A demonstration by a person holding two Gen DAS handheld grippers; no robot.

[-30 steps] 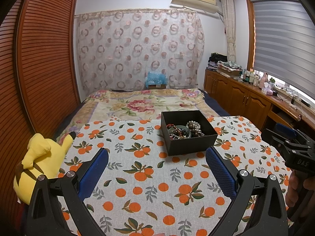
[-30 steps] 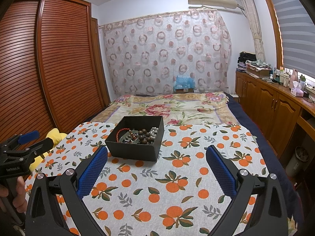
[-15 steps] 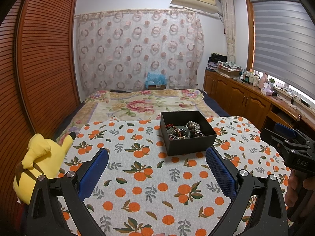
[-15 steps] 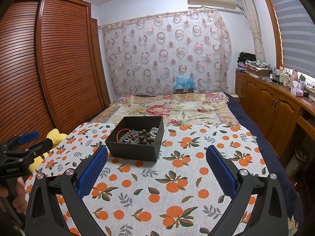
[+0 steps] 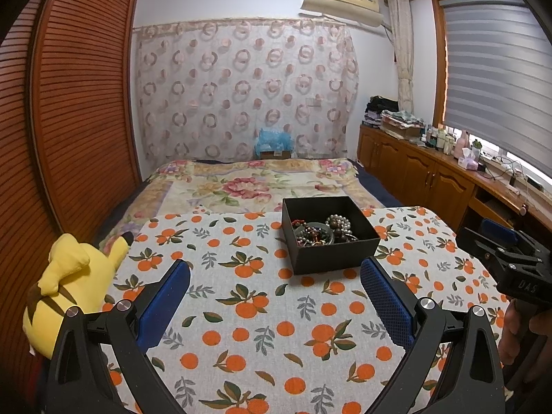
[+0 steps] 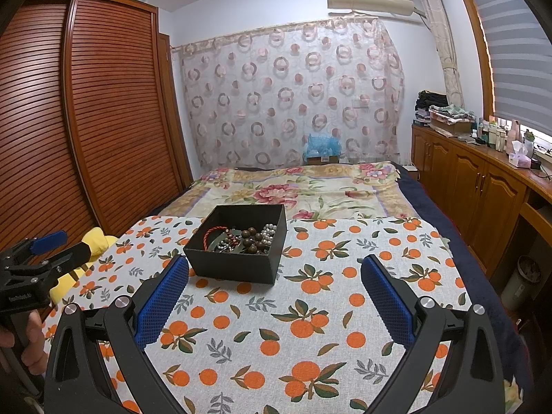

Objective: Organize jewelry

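— Where is the jewelry?

— Heaped in a black box [image 5: 329, 233], open at the top, on the orange-print cloth [image 5: 262, 314] spread over the bed, near the cloth's far edge. Dark wooden beads, pearly beads and a red cord show inside it.

— And the tongs?

— The left gripper [image 5: 274, 296] is spread wide with nothing between its blue pads, short of the box. The right gripper [image 6: 274, 295] is just as wide apart and empty, its left pad just before the box's near left corner.

— Anything else?

— A yellow plush toy [image 5: 69, 286] at the cloth's left edge.
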